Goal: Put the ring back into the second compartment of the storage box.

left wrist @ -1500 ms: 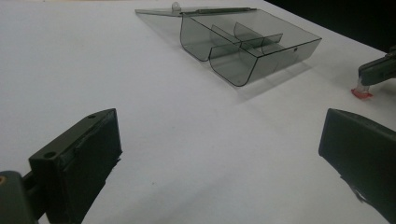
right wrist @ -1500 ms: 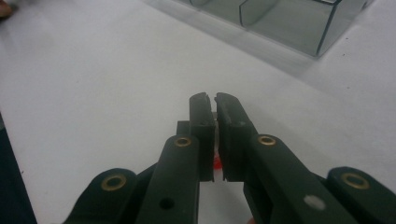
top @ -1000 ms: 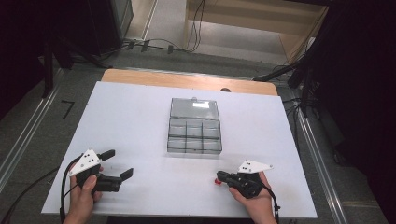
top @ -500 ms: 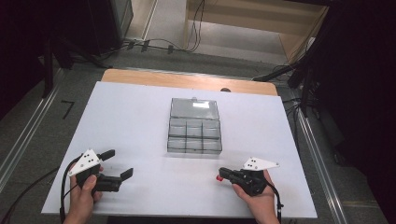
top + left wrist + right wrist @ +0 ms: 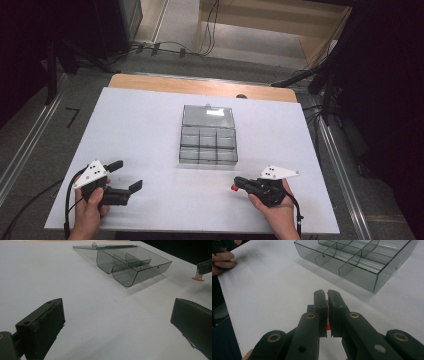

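Observation:
A clear smoky plastic organizer box (image 5: 208,145) with several empty compartments sits mid-table, its lid (image 5: 208,116) folded back flat behind it. My right gripper (image 5: 237,184) lies at the front right, jaws shut on a small red piece (image 5: 233,188). That red piece (image 5: 328,326) shows between the jaws in the right gripper view, and it hangs at the jaw tip (image 5: 198,278) in the left gripper view. My left gripper (image 5: 129,175) rests at the front left, jaws wide open with nothing between them. The box (image 5: 135,265) lies ahead of both grippers.
The white tabletop (image 5: 150,125) has a wooden strip (image 5: 200,87) along its far edge. Beyond it are cables on the floor and dark stands. Metal rails run along both sides of the table. The person's other hand (image 5: 222,260) appears at the right gripper view's top left.
The right gripper's tips have risen slightly with the red piece still between them. The left gripper has stayed in place.

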`<state>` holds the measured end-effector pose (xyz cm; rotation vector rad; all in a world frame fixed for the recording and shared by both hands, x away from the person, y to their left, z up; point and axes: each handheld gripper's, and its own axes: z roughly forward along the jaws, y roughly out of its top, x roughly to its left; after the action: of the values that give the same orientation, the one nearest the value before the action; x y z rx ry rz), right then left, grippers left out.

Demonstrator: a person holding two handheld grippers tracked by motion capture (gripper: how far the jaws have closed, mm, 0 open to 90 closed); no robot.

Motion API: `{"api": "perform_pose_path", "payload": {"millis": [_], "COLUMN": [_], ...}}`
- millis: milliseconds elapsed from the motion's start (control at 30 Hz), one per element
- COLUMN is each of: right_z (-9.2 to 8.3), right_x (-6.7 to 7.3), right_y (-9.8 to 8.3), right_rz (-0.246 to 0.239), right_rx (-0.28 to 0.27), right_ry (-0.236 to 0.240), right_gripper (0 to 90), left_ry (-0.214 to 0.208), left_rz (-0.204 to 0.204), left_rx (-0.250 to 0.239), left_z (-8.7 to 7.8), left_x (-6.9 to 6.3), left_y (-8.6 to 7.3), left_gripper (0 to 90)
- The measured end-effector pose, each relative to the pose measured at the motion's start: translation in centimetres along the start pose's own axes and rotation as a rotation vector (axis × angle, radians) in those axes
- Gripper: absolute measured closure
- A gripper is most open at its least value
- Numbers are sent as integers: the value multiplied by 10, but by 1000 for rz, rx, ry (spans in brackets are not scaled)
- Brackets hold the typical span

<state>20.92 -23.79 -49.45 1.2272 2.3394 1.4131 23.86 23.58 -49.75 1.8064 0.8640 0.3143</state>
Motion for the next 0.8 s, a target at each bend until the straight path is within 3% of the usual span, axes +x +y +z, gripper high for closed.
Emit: {"api": "perform_pose_path", "payload": {"millis": [800], "right_z": [-2], "right_x": [-2], "right_y": [23], "right_rz": [-14], "right_rx": [-25], "right_ry": [8], "right_gripper": [841], "left_ry": [-1], "left_rz": [-2], "left_rx": [-1], "left_z": [0], "left_x": [0], "left_y": [0], "left_gripper": [0]}}
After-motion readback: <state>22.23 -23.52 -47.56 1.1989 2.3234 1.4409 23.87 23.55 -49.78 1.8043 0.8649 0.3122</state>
